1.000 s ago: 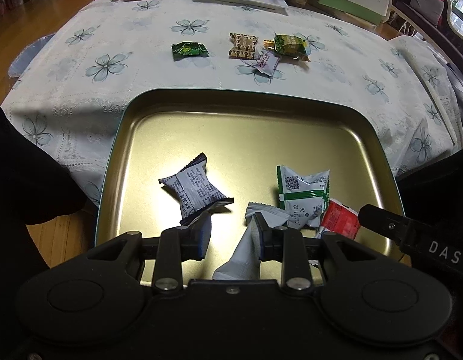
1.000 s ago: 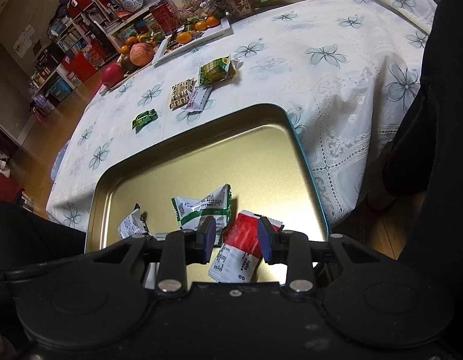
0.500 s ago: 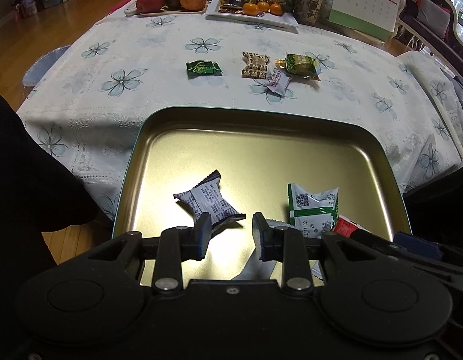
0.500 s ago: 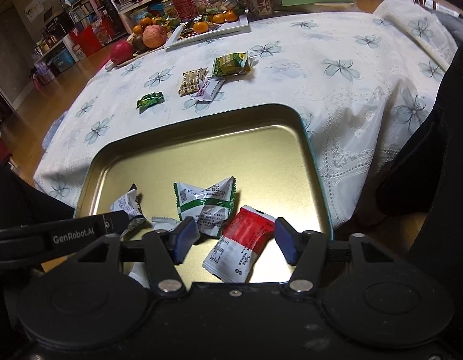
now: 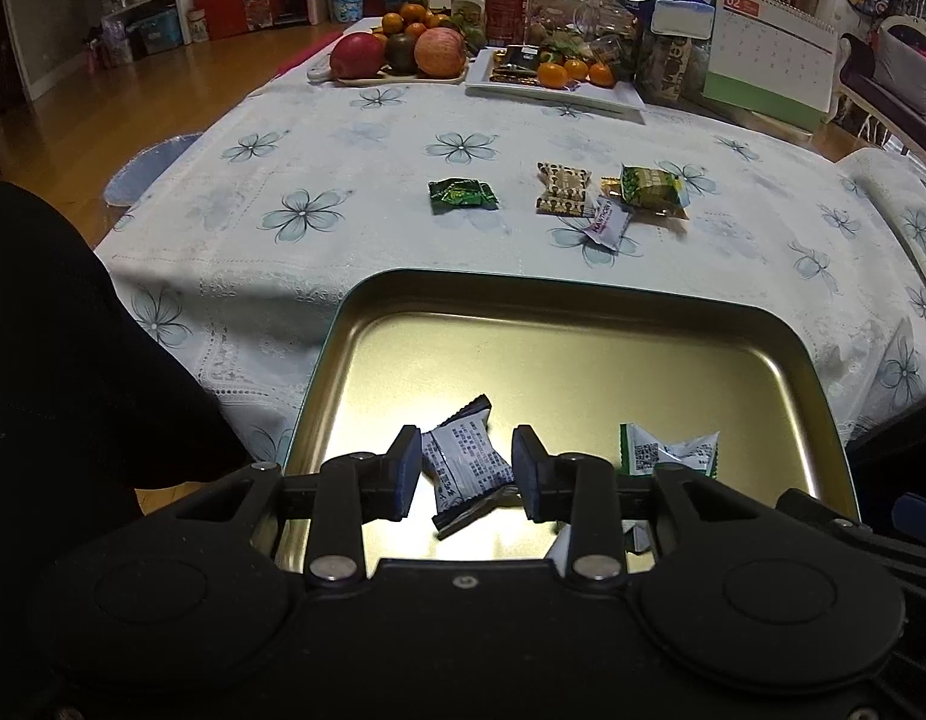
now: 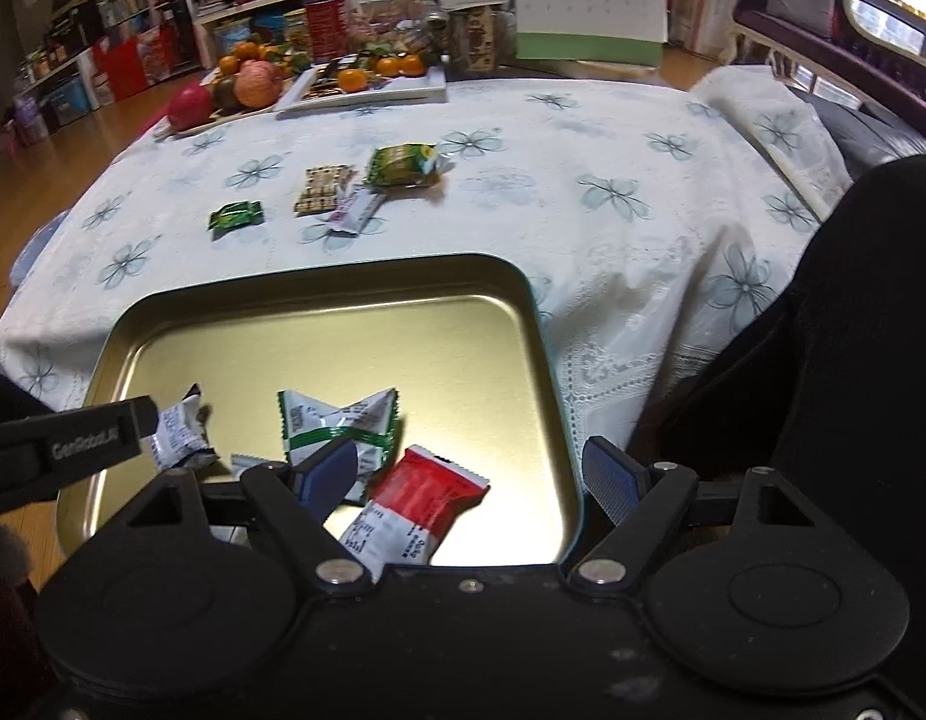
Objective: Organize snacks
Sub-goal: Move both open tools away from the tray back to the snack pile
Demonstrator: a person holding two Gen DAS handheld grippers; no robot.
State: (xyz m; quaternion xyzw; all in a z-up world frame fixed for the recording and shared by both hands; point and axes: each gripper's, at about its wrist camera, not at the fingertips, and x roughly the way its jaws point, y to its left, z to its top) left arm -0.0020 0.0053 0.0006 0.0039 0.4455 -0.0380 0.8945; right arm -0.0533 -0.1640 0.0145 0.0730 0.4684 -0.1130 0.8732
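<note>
A gold tin tray [image 5: 583, 291] [image 6: 318, 279] lies at the table's near edge. My left gripper [image 5: 463, 474] hangs over it, jaws opening; a grey printed packet [image 5: 466, 468] lies in the tray below the gap, untouched by the pads. A white packet [image 5: 562, 546] peeks out under its right finger. My right gripper [image 6: 469, 477] is opening wide above a red-and-white packet [image 6: 420, 504] lying loose in the tray. A green-and-white packet [image 6: 336, 426] [image 5: 667, 450] lies between them. On the cloth beyond sit a small green candy [image 5: 463, 195], a brown patterned packet [image 5: 562, 189], a white packet [image 5: 607, 222] and a green packet [image 5: 652, 189].
The far end of the table holds a plate of fruit [image 5: 402, 54], a white tray with oranges [image 5: 559, 87], jars and a desk calendar [image 5: 769, 72]. Dark clothing of the person [image 5: 72, 360] [image 6: 853, 330] flanks the tray. A sofa [image 6: 853, 60] stands at the right.
The right jaws spread wide and let go of the red-and-white packet. The left jaws widened and released the white packet. Both cameras tilted up, showing more of the table.
</note>
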